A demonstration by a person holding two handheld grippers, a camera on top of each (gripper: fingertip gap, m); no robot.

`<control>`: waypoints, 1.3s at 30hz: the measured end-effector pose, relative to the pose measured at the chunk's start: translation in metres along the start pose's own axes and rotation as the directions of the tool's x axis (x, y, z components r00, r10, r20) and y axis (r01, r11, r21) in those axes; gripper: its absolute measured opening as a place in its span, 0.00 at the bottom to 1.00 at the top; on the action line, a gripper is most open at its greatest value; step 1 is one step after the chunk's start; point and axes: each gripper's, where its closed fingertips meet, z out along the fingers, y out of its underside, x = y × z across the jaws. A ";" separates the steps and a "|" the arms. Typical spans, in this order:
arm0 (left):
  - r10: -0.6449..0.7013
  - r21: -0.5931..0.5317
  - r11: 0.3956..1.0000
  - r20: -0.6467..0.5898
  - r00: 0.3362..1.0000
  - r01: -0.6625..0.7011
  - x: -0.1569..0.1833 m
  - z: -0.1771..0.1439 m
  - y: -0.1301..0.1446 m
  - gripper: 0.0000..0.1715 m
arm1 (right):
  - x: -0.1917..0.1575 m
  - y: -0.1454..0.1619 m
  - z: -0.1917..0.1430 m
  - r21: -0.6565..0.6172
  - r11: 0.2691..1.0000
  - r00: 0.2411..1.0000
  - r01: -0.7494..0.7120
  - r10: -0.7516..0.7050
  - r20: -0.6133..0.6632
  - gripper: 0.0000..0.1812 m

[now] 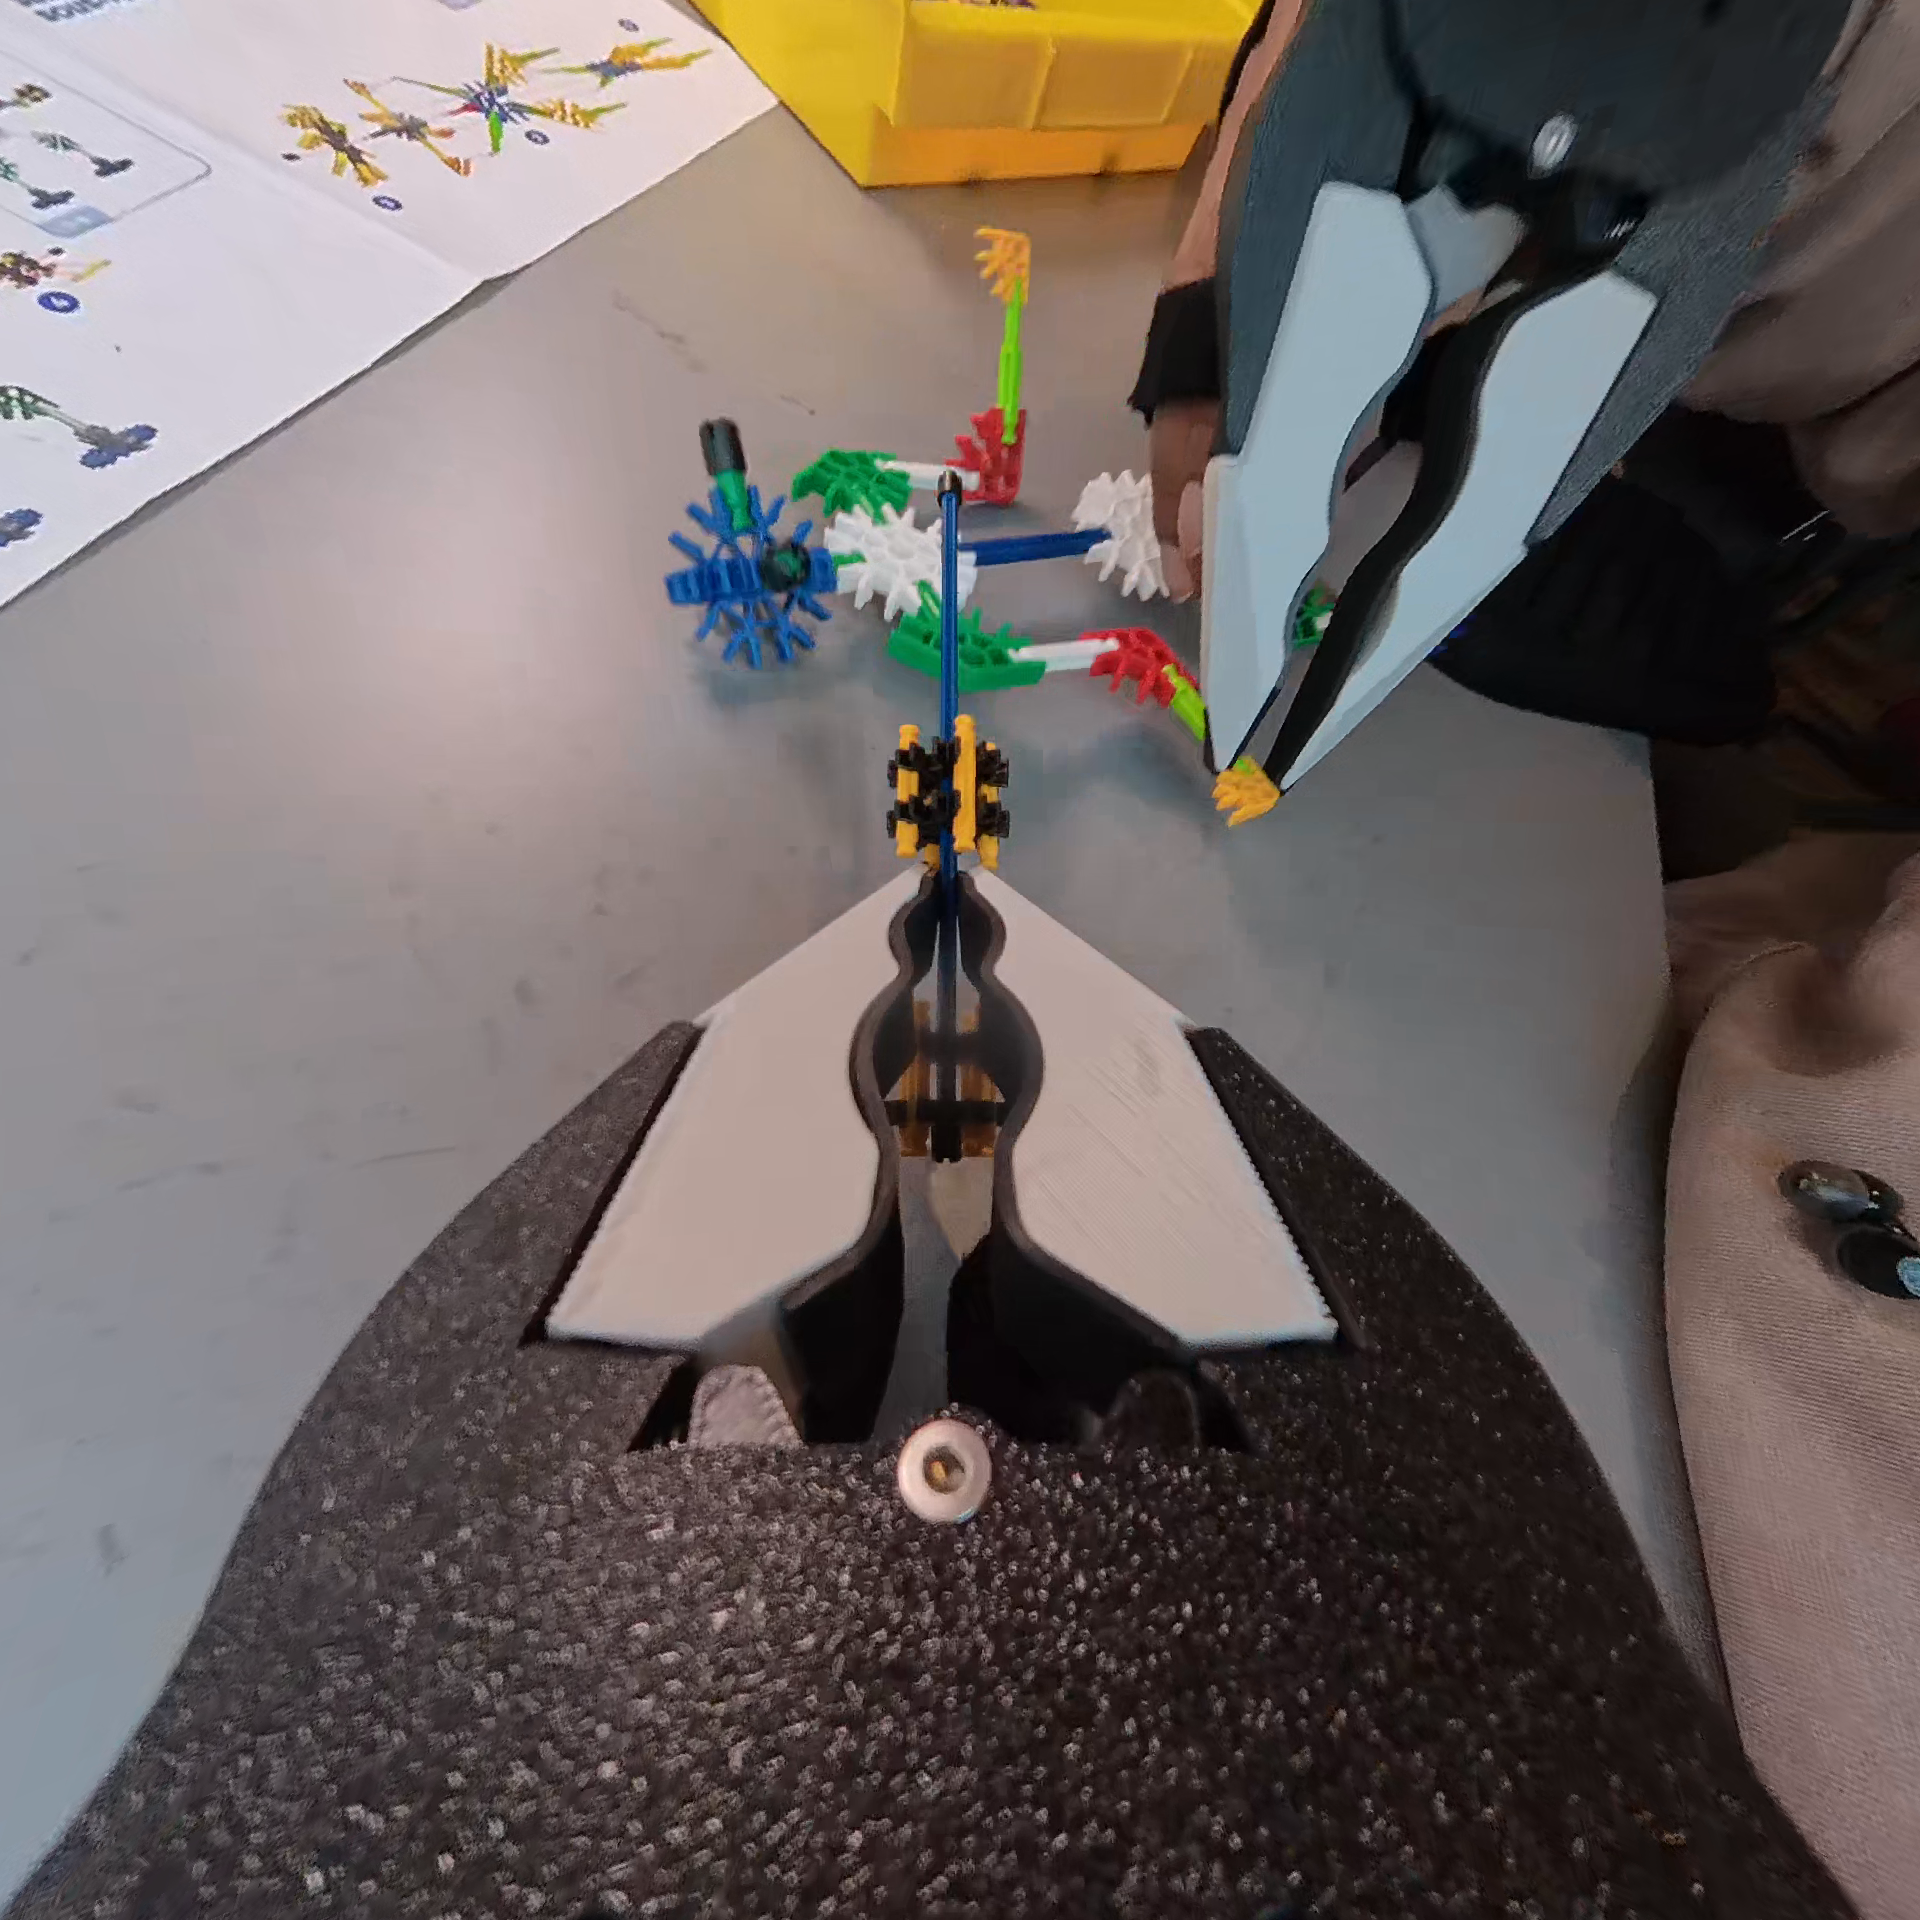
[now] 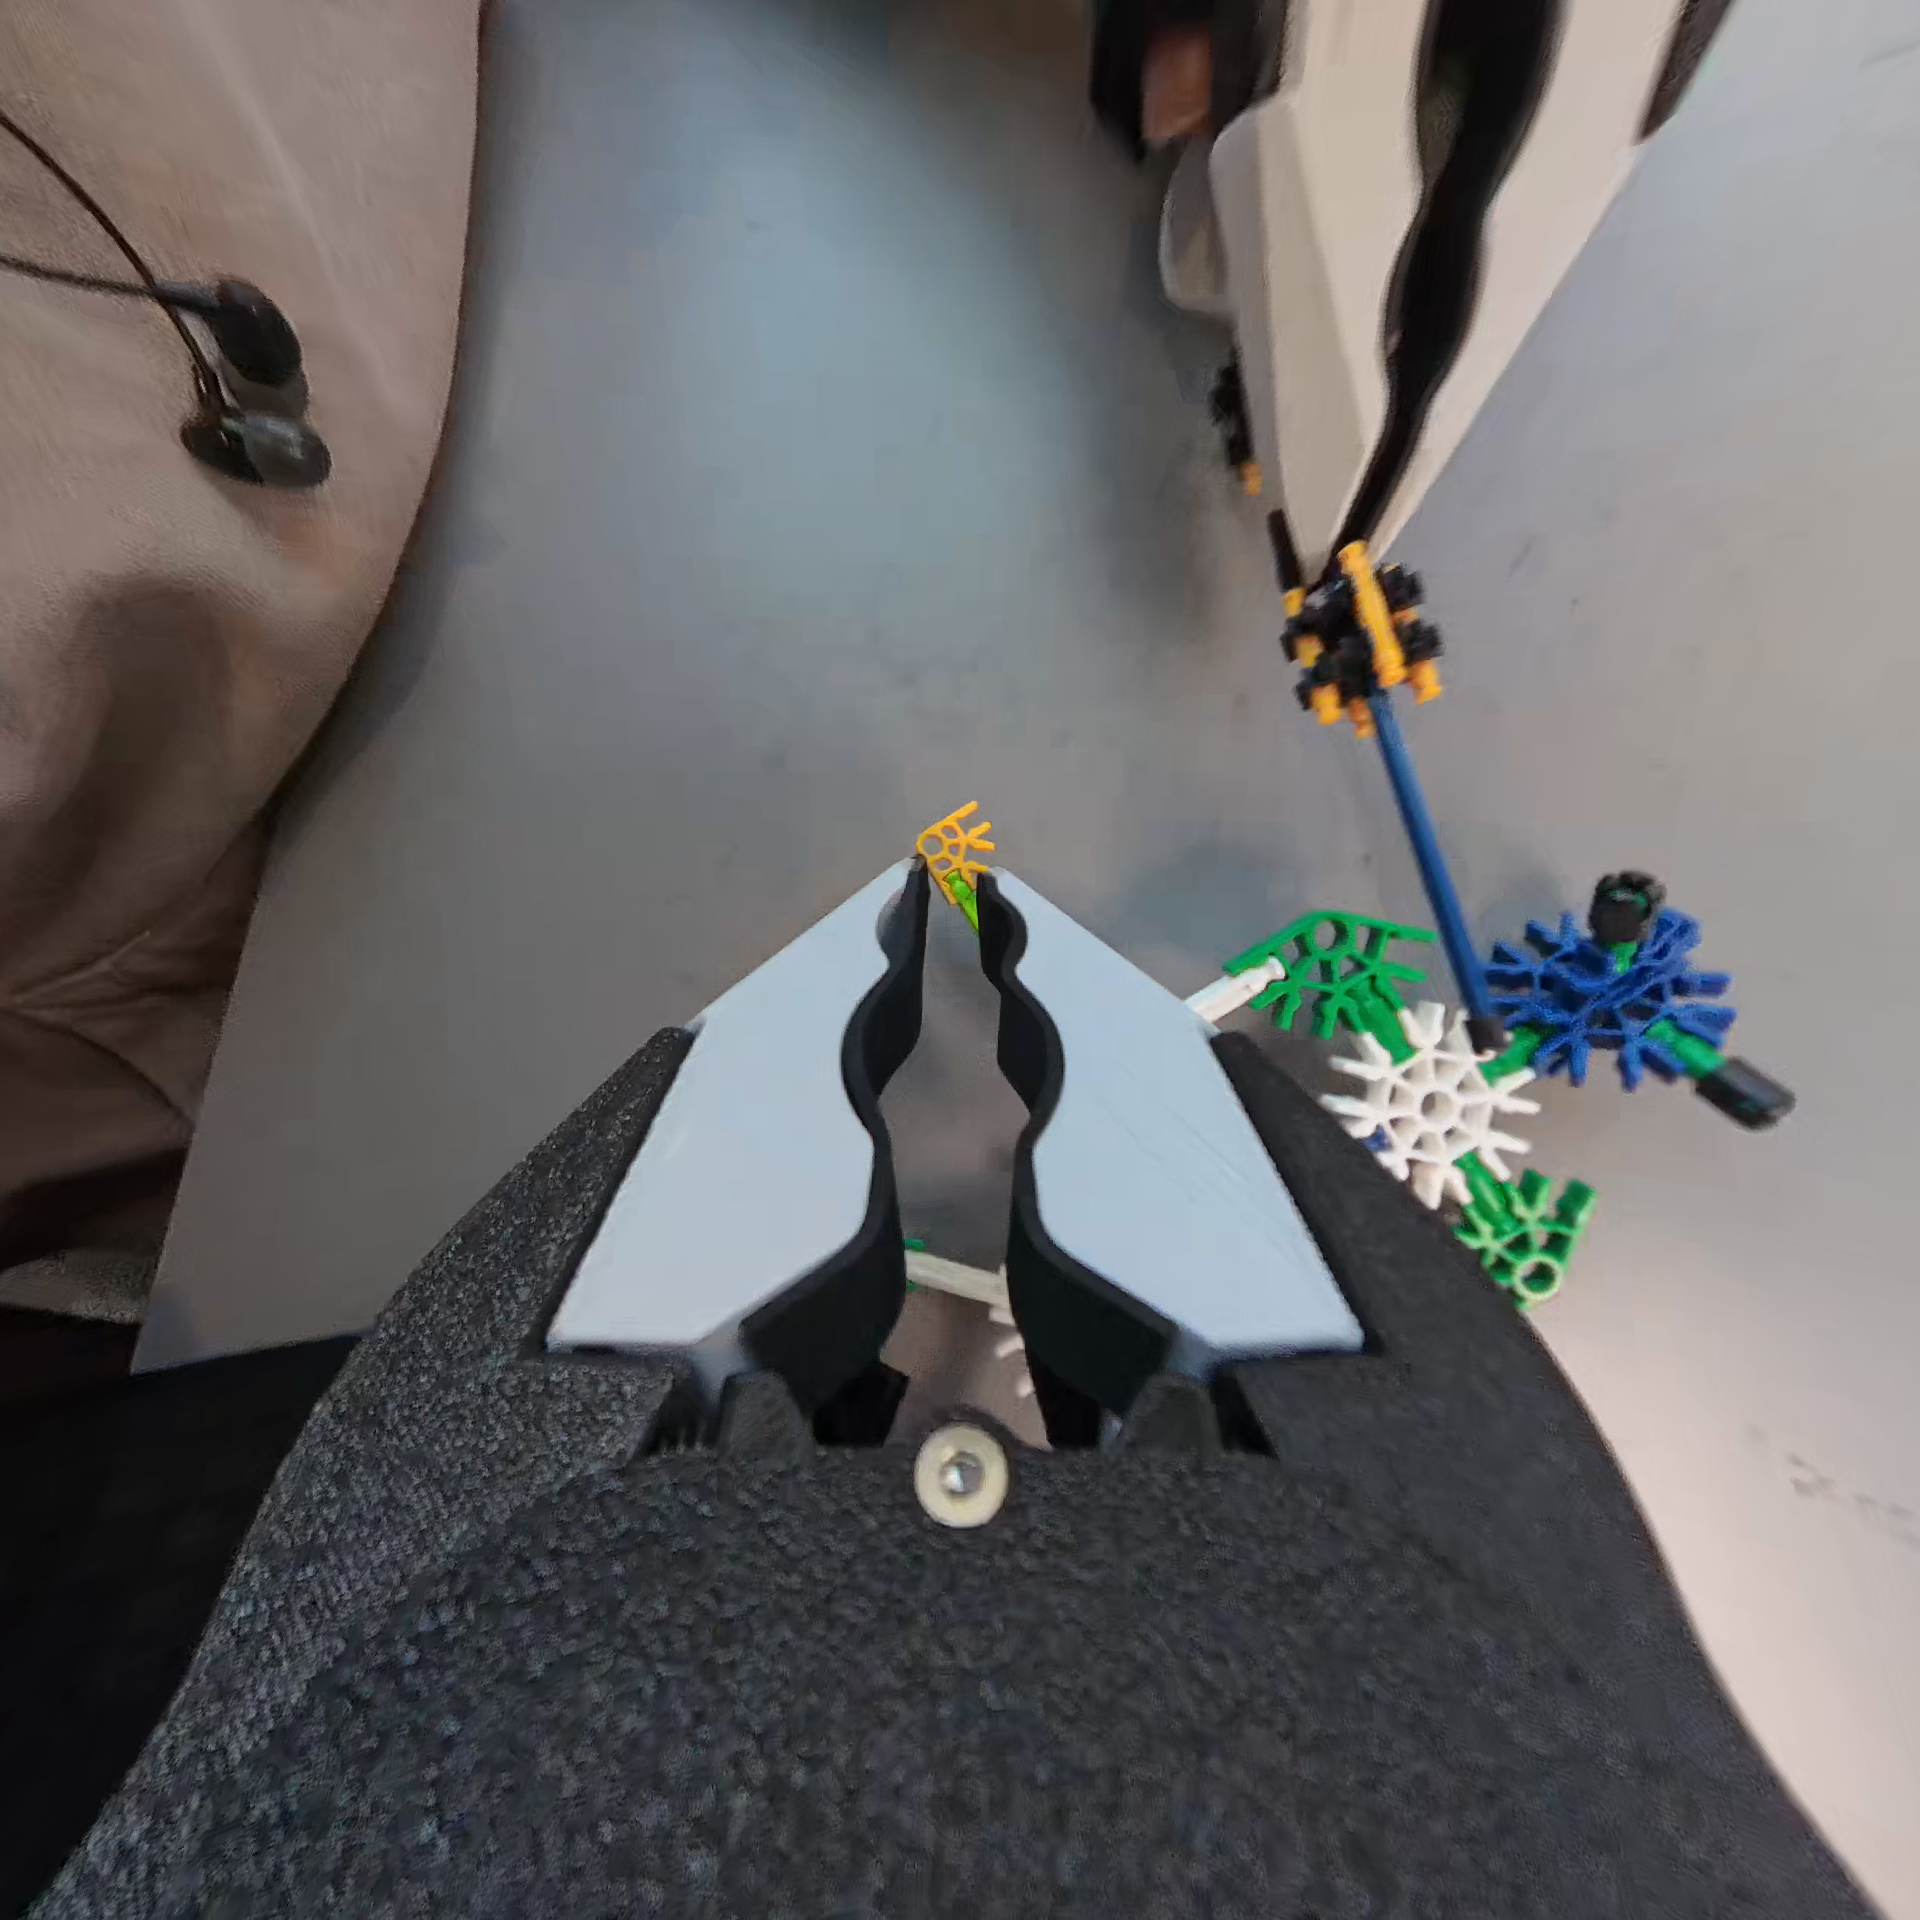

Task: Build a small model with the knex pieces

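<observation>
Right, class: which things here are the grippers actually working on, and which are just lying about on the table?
Being handled:
- left gripper, shut on the blue rod with its black-and-yellow wheel
- right gripper, shut on the yellow connector of the toy model

Lying about:
- instruction sheet
- yellow box
- grey table

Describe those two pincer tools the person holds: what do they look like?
Both match. The left gripper and right gripper each have a speckled black body, a silver screw, and two pale grey tapered fingers lined with wavy black pads. The person wears a beige garment.
</observation>
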 end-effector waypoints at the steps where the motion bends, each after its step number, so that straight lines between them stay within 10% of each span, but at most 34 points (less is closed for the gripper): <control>1: 0.006 -0.020 1.000 0.016 1.000 -0.006 -0.001 0.002 0.003 0.02 | 0.002 -0.007 -0.005 0.056 0.998 0.999 -0.028 0.030 -0.024 0.04; 8: 0.023 -0.114 0.993 0.104 0.994 -0.011 -0.005 0.015 0.016 0.02 | 0.011 -0.043 -0.023 0.323 0.897 0.947 -0.303 0.321 -0.003 0.03; 19: 0.227 -0.120 0.969 0.076 0.971 -0.217 -0.006 -0.023 0.009 0.09 | 0.035 -0.049 -0.016 0.367 0.784 0.856 -0.501 0.511 0.080 0.02; 25: 0.191 -0.259 0.947 -0.022 0.981 -0.190 0.000 -0.020 0.041 0.23 | 0.044 -0.053 -0.004 0.338 0.774 0.832 -0.536 0.552 0.054 0.02; 39: 0.164 -0.248 0.954 -0.035 0.986 -0.168 0.016 -0.006 0.041 0.18 | 0.057 -0.038 0.026 0.168 0.907 0.894 -0.385 0.412 -0.177 0.02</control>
